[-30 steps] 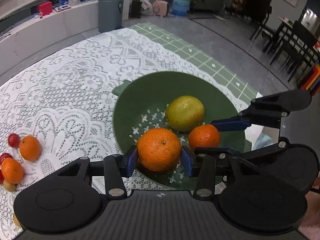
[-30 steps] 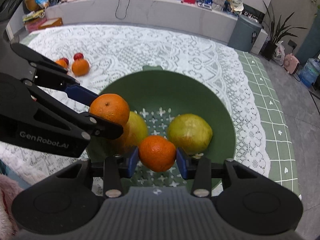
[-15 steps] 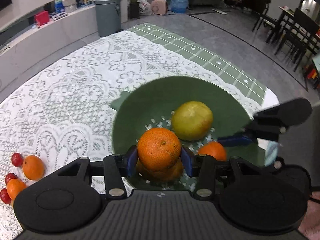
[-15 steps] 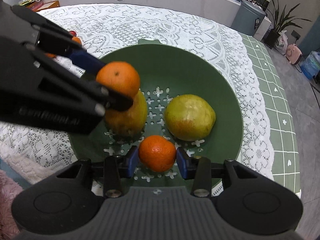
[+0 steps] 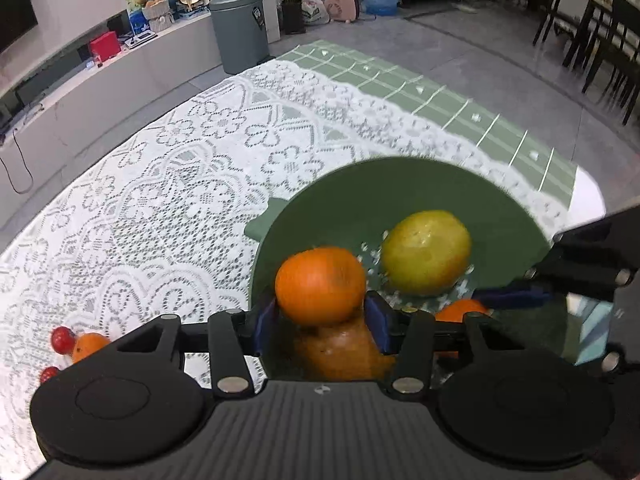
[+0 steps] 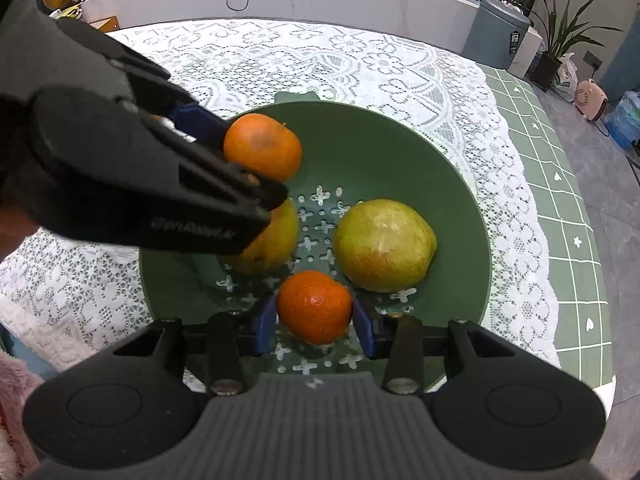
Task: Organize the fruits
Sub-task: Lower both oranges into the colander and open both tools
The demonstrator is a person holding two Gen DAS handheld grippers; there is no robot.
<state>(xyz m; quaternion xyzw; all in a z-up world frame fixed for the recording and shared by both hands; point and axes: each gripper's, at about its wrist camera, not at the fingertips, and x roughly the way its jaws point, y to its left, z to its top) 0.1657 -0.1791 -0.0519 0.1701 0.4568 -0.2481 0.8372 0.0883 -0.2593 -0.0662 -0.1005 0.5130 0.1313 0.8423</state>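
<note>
The left tongs (image 5: 320,322) are hanging over the near-left side of the green perforated bowl (image 5: 500,200), and their jaws have just been opening. A large orange (image 5: 320,284) is sitting between the blue pads (image 5: 264,326), blurred, with a small gap showing on its right side; from the right wrist view it is poking out past the fingertips, so whether the pads are still pressing on it is hard to tell. Directly beneath it a yellow-orange fruit (image 6: 268,248) is lying in the bowl.

The right tongs (image 6: 314,326) are closed around a small mandarin (image 6: 314,306), blue pads standing at both its sides, low over the near part of the bowl's perforated floor. A yellow-green pear-like fruit (image 6: 384,246) is resting in the bowl just beyond it to the right.

The bowl is standing on a white lace cloth (image 5: 160,200) that is covering the bench. On that cloth, well apart from the bowl at the left edge of the left wrist view, another small orange (image 5: 86,346) and two red cherry-like fruits (image 5: 60,338) are lying partly hidden behind the left tongs' body
</note>
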